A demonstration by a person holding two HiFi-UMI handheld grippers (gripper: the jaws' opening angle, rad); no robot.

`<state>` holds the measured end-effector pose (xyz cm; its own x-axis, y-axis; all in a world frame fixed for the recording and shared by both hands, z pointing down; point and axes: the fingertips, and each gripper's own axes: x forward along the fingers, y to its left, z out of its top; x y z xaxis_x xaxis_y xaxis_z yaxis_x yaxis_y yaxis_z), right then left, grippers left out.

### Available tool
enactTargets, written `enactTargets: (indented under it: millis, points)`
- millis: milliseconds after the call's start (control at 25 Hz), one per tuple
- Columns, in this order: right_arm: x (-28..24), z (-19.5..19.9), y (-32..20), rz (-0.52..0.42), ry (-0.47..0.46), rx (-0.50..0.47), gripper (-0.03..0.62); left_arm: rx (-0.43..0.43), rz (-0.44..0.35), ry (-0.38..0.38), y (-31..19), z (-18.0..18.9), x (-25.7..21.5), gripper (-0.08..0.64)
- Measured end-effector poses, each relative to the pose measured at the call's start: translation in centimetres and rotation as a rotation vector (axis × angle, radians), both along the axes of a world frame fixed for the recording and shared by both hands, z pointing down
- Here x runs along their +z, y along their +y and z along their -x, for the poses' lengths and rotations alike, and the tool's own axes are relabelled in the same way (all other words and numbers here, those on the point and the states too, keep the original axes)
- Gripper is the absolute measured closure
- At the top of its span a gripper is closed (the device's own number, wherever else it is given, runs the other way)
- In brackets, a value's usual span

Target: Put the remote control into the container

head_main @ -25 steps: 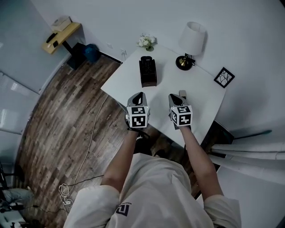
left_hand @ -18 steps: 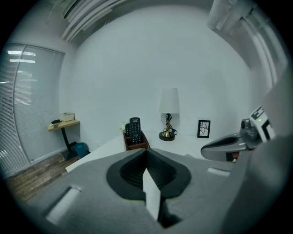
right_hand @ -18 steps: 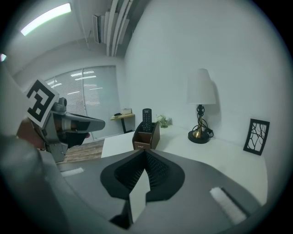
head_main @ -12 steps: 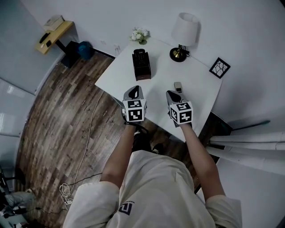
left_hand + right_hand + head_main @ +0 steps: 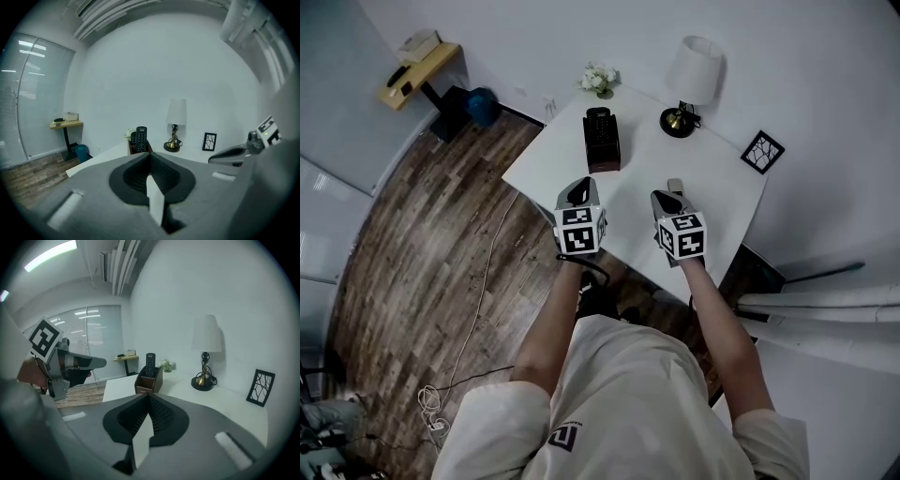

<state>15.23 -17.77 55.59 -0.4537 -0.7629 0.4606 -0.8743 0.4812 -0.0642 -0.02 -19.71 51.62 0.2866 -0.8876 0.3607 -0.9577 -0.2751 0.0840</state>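
A dark brown container (image 5: 601, 150) stands on the white table (image 5: 712, 178) near its far left side. A black remote control (image 5: 598, 119) sticks upright out of it, and it shows also in the left gripper view (image 5: 141, 136) and the right gripper view (image 5: 150, 363). A small grey remote-like object (image 5: 675, 185) lies flat on the table just beyond my right gripper (image 5: 664, 200). That gripper is shut and empty. My left gripper (image 5: 580, 190) hovers over the table's front edge, also shut and empty, short of the container (image 5: 138, 148).
A white-shaded lamp (image 5: 692, 80) with a brass base, a small flower pot (image 5: 599, 79) and a black picture frame (image 5: 761, 151) stand along the table's far side. A wooden side table (image 5: 417, 70) and a blue bin (image 5: 481, 105) are on the wood floor to the left.
The head view has shifted a little, and both grippers have stayed shut and almost still at the table's front edge. Nothing was picked up or released.
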Motion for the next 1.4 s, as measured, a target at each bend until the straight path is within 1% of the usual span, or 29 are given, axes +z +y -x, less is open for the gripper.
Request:
enactTargets:
  millis: [120,280,320,400,480,560,600,720,800,880,920,960,1000,1040,1080,1200,1280,1400]
  points:
    - [0.6,-0.1,-0.4,0.018,0.007,0.004,0.589,0.016,-0.004,-0.018,-0.2,0.0,0.1,0.555]
    - [2.0,-0.8,-0.8,0.066,0.025,0.02,0.589,0.028,0.005,-0.017,-0.8,-0.4,0.7,0.555]
    - [2.5,-1.1,-0.9,0.084,0.041,0.02,0.589,0.036,0.005,-0.015,-1.0,-0.5,0.8,0.555]
    - [3.7,-2.0,-1.0,0.127,0.101,0.011,0.589,0.063,0.006,-0.012,-1.2,-0.8,1.2,0.555]
    - [4.8,-3.9,-1.3,0.165,0.159,0.019,0.589,0.098,0.007,-0.018,-1.3,-1.2,1.6,0.555]
    - [5.7,-6.5,-2.2,0.214,0.188,0.046,0.589,0.132,0.011,-0.022,-1.8,-1.7,1.9,0.555]
    - [6.3,-7.6,-2.6,0.254,0.197,0.051,0.579,0.154,0.016,-0.018,-2.1,-2.0,2.2,0.555]
    - [8.7,-9.7,-3.1,0.425,0.219,0.018,0.505,0.217,0.043,-0.017,-3.3,-2.5,3.7,0.555]
    - [9.9,-10.5,-3.7,0.502,0.24,0.013,0.492,0.23,0.061,-0.023,-4.2,-2.1,4.6,0.555]
    - [10.7,-10.9,-4.7,0.58,0.223,0.034,0.455,0.238,0.072,-0.023,-5.4,-1.8,4.9,0.555]
    - [11.3,-10.9,-5.1,0.641,0.199,0.044,0.413,0.242,0.073,-0.025,-6.2,-1.6,4.9,0.555]
    - [12.0,-10.8,-5.4,0.709,0.176,0.051,0.347,0.246,0.072,-0.03,-6.9,-1.3,4.9,0.555]
    - [12.7,-10.7,-5.6,0.764,0.164,0.059,0.301,0.248,0.073,-0.037,-7.5,-0.8,5.0,0.555]
    - [13.3,-10.8,-6.0,0.794,0.169,0.071,0.291,0.249,0.076,-0.042,-8.1,-0.3,5.2,0.555]
    - [13.8,-11.0,-6.4,0.804,0.187,0.087,0.291,0.247,0.081,-0.047,-8.6,0.4,5.4,0.555]
    - [14.8,-11.7,-8.1,0.813,0.239,0.134,0.291,0.231,0.097,-0.06,-10.2,2.5,6.0,0.554]
    - [15.4,-11.6,-9.1,0.825,0.245,0.155,0.293,0.219,0.106,-0.062,-11.1,3.5,6.4,0.555]
    - [16.2,-10.6,-10.0,0.847,0.243,0.148,0.291,0.216,0.114,-0.069,-11.8,4.2,6.9,0.555]
